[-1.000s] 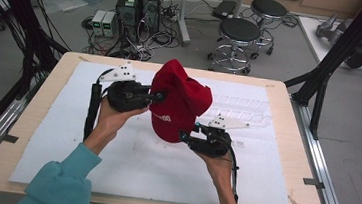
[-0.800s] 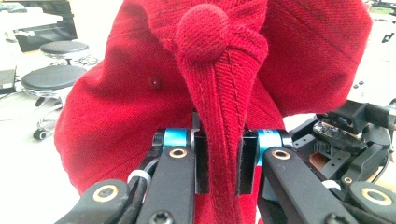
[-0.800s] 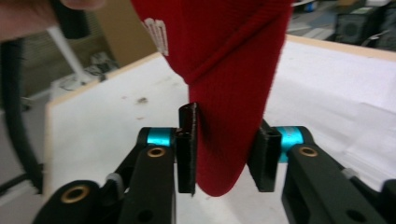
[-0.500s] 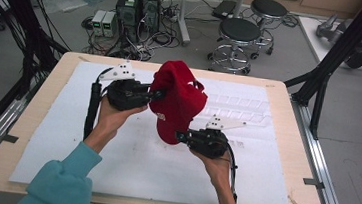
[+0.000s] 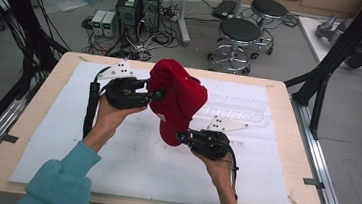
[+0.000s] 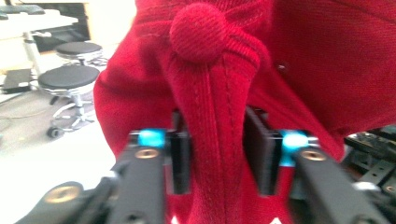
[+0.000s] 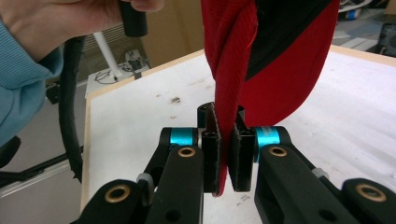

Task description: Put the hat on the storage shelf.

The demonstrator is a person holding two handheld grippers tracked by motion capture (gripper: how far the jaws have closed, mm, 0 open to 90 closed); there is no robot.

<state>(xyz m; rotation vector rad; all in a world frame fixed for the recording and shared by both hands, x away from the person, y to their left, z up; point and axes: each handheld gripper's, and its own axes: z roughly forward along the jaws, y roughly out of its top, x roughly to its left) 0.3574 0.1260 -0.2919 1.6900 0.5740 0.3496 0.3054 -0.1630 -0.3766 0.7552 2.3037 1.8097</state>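
Observation:
A red knit cap (image 5: 176, 99) with a button on top is held up above the white board between my two grippers. My left gripper (image 5: 156, 90) points right at the cap's crown. In the left gripper view its jaws (image 6: 217, 154) have just been opening and now flank a thick fold of the cap (image 6: 210, 93) below the button without squeezing it. My right gripper (image 5: 181, 136) sits under the cap. In the right gripper view it (image 7: 225, 149) is shut on the cap's red lower edge (image 7: 233, 56), beside the dark lining.
A white foam board (image 5: 111, 175) covers the wooden table (image 5: 290, 97). A pale ridged sheet (image 5: 241, 108) lies on the board to the right of the cap. Stools (image 5: 241, 32), computer boxes (image 5: 138, 2) and black frame posts (image 5: 333, 61) stand beyond the table.
The right gripper's jaws have closed on the cap's lower edge. The cap has drawn narrower and stands more upright. Both hands stay where they were.

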